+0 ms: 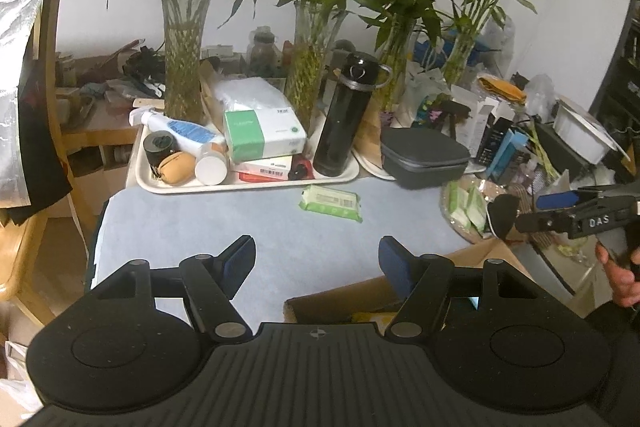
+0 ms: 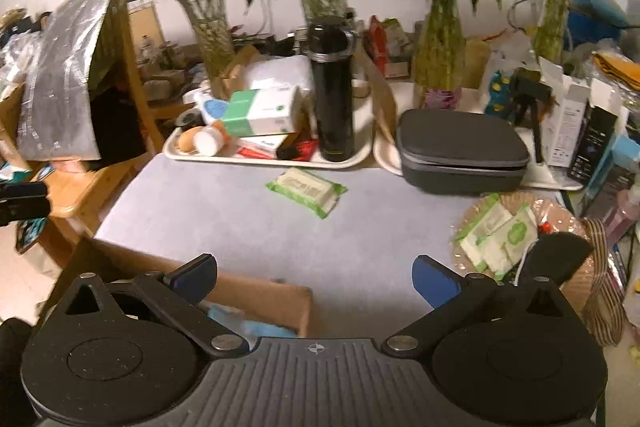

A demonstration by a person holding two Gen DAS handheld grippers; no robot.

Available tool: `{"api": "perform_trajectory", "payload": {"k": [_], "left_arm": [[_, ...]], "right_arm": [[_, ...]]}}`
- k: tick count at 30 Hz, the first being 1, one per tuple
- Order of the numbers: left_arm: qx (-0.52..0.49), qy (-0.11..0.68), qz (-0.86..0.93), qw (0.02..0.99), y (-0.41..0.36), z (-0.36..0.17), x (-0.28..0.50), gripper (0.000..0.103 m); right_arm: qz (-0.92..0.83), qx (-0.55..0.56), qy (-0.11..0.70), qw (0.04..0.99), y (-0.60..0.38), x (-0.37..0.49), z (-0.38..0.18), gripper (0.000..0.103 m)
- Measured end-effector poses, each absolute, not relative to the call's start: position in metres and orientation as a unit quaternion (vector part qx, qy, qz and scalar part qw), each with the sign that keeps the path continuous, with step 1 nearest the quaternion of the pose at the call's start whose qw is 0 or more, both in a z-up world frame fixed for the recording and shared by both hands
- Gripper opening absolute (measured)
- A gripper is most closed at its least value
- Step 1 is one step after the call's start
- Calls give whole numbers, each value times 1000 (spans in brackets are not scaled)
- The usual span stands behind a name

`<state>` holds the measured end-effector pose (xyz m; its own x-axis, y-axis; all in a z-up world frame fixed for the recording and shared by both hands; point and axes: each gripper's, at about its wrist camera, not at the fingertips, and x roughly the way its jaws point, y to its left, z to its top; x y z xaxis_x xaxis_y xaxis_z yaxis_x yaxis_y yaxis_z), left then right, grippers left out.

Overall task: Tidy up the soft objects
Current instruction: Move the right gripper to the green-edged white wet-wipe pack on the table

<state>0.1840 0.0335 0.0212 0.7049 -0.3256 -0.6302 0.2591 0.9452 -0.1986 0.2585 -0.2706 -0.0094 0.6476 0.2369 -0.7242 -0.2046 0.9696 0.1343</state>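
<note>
A green and white soft tissue pack point(image 1: 331, 202) lies on the light blue mat point(image 1: 224, 223), just in front of the white tray; it also shows in the right wrist view point(image 2: 306, 190). A woven basket point(image 2: 560, 223) at the right holds several similar green-white packs point(image 2: 498, 235) and a black soft object point(image 2: 558, 261). My left gripper point(image 1: 316, 263) is open and empty above the mat's near side. My right gripper point(image 2: 316, 277) is open and empty, near the basket; it shows at the right in the left wrist view point(image 1: 560, 213).
A white tray point(image 1: 248, 185) holds a black bottle point(image 1: 346, 115), boxes, a spray bottle and small items. A grey case point(image 1: 424, 157) sits right of it. Vases of bamboo point(image 1: 184, 59) stand behind. A cardboard box point(image 2: 256, 293) sits at the near edge.
</note>
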Motion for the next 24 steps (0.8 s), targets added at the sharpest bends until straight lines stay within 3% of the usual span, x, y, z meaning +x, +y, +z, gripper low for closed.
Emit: {"api": "perform_trajectory", "payload": {"k": [24], "left_arm": [[-84, 371, -170, 909, 61, -32, 249, 68]], "right_arm": [[128, -15, 380, 916, -288, 324, -60, 103]]}}
